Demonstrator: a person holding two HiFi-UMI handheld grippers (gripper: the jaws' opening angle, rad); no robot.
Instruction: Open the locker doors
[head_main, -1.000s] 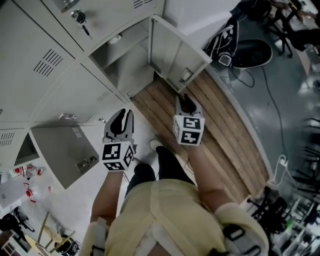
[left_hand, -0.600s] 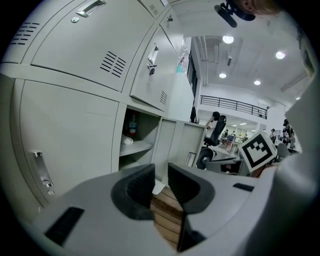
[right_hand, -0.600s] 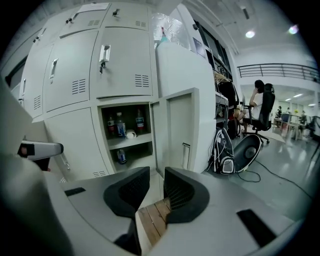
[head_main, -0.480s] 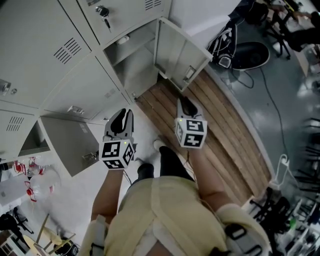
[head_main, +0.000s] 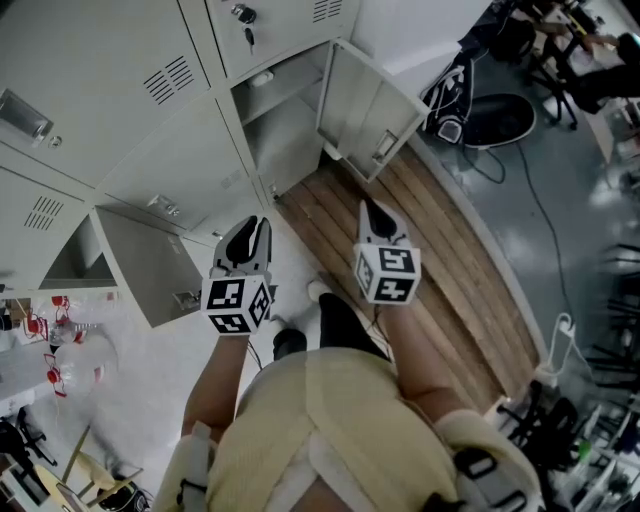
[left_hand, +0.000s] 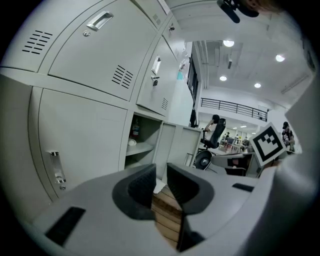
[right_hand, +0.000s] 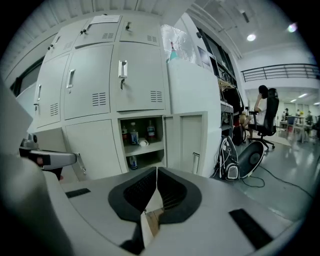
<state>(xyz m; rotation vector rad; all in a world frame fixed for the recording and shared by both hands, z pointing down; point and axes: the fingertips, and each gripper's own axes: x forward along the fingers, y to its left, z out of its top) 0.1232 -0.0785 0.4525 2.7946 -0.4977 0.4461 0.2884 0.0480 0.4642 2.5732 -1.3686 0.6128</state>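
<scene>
A bank of grey lockers (head_main: 120, 110) fills the upper left of the head view. The bottom right compartment (head_main: 285, 125) stands open with its door (head_main: 365, 100) swung out; bottles sit on its shelf (right_hand: 141, 140). Another bottom door (head_main: 150, 265) hangs open at the left. Between them a closed door (left_hand: 80, 135) carries a metal handle (left_hand: 56, 167). My left gripper (head_main: 252, 228) (left_hand: 160, 172) points at the lockers; its jaws have just been closing, a narrow gap remains, nothing in it. My right gripper (head_main: 372, 212) (right_hand: 156, 172) has just been closing too and is shut on nothing.
A wooden slat platform (head_main: 430, 270) runs along the locker base. A black backpack (head_main: 450, 85) and a round black chair base (head_main: 505, 100) lie to the right, with cables (head_main: 540, 200). The person's legs (head_main: 330, 330) are below. Clutter (head_main: 60, 350) lies at the left.
Both grippers have lifted a little and the view has swung up the lockers, showing more upper doors. The right jaws have come together. The open doors have not moved.
</scene>
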